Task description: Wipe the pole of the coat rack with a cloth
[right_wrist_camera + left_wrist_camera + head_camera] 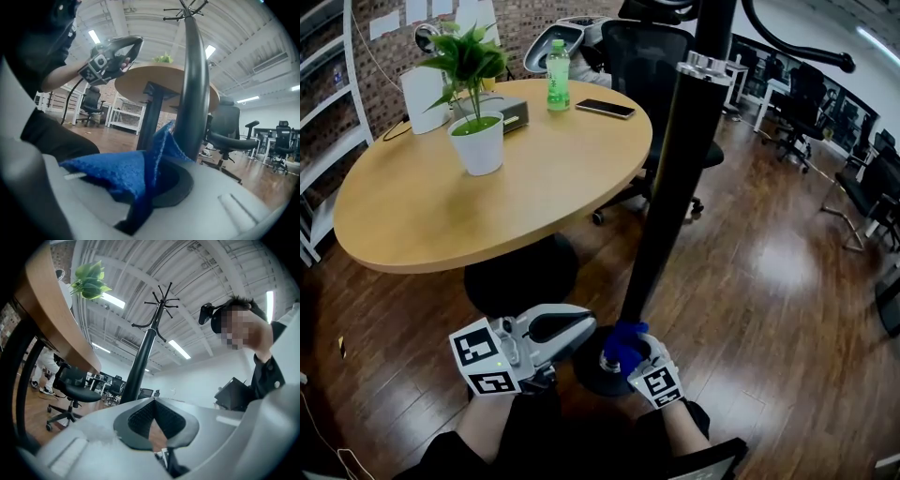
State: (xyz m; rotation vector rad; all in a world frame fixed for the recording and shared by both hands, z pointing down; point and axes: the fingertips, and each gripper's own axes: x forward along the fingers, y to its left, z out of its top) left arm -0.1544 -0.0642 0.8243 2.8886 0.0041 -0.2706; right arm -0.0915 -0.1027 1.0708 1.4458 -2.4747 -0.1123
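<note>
Wood-floor office. Cloth (126, 173) is soft, light and bunch-prone, so best pinched on a fold. It sits at the foot of the pole (670, 187), clamped in the right hand-held gripper (625, 354). Pole looks stiff and slick. Left hand-held gripper (153, 404) is closed on nothing, just beside the pole. Desk (441, 216) behind the pole carries a white pot (478, 145) holding a plant and a capped green bottle (558, 75).

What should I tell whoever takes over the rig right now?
Left tongs: shut, empty, held beside the rack's base.
Right tongs: shut on the blue cloth, down at the foot of the pole.
Done: the pictures don't show how much has been wiped.
To do: probably run the cloth up the pole.
</note>
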